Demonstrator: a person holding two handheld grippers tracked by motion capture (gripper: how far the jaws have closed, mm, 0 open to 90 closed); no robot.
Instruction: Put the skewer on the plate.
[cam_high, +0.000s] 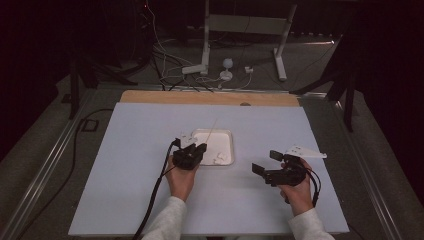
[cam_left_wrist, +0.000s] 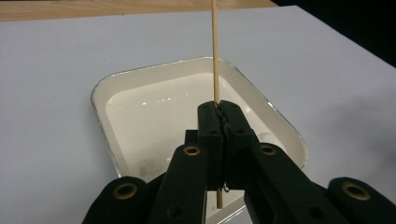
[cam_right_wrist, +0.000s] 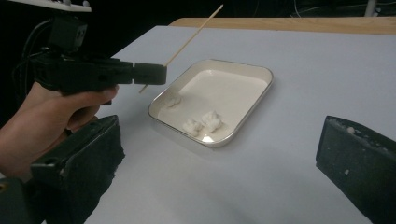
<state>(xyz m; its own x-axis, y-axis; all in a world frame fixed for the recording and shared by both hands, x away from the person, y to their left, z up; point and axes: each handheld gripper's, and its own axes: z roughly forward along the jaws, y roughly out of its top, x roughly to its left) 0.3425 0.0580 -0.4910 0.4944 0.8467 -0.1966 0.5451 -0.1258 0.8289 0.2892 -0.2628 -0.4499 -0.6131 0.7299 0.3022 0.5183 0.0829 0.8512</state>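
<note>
So my left gripper (cam_left_wrist: 219, 109) has its jaws clamped tight on a thin wooden skewer (cam_left_wrist: 215, 51), pinched near the low end so just a short stub pokes out underneath and the long part sticks up and away toward the far side of the table. From the high view the left gripper (cam_high: 192, 152) sits right at the near left corner of the white tray (cam_high: 227, 134), with the skewer (cam_high: 212, 129) slanting over the tray's far edge. The tray is roughly mid-table on the pale blue-grey mat (cam_high: 125, 165). In the right gripper view you can see my left hand (cam_right_wrist: 42, 119) wrapped around the gripper body, the skewer (cam_right_wrist: 194, 30) angled up, and the tray (cam_right_wrist: 243, 123) holding three little white lumps (cam_right_wrist: 203, 122): two side by side near the near edge, and one off on its own by the left wall. None of them are touching the skewer, which is up in the air above the tray. My right gripper (cam_high: 267, 162) is well off to the right of the tray, jaws spread wide apart with nothing between them, just hanging above bare mat.
</note>
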